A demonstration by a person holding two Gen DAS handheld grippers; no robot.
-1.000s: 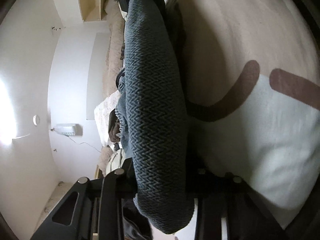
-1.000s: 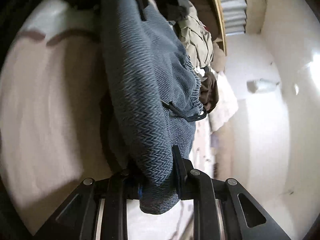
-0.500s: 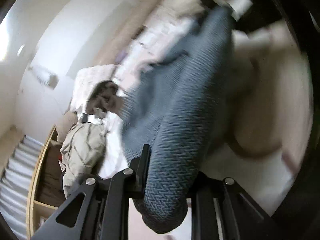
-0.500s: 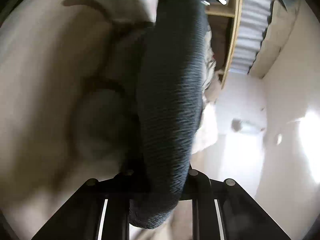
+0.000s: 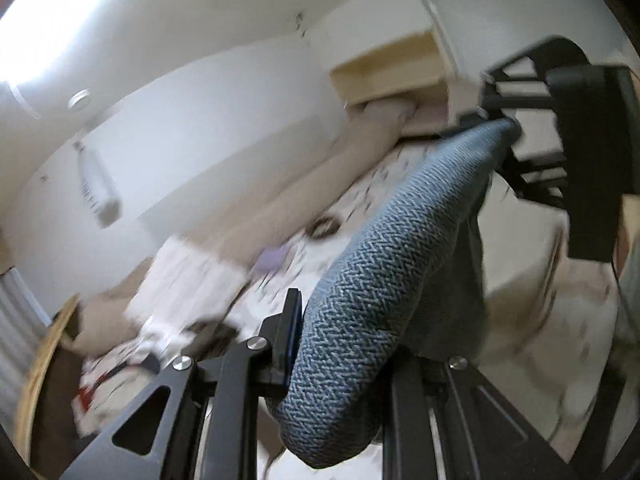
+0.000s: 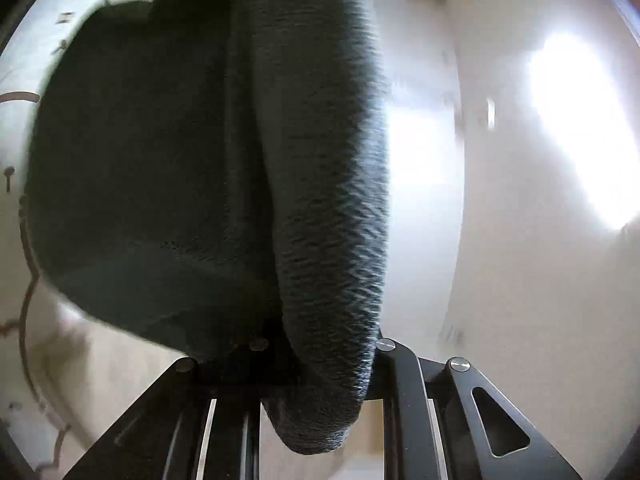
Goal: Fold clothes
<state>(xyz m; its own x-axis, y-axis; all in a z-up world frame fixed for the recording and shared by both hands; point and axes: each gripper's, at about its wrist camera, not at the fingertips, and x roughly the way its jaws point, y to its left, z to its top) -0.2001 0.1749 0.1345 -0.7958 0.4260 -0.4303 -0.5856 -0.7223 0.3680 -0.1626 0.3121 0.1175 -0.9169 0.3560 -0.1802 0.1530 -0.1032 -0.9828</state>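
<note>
The left gripper [image 5: 340, 344] was clamped on a rolled edge of the blue-grey herringbone knit garment [image 5: 384, 280], its jaws having just closed further. The right gripper [image 6: 320, 368] pinched the same garment, which stretched between the two, raised above the patterned bed [image 5: 560, 320]. Frames were blurred.

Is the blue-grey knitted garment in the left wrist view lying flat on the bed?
No, the blue-grey knitted garment hangs stretched in the air between the left hand-held gripper and the right hand-held gripper.
</note>
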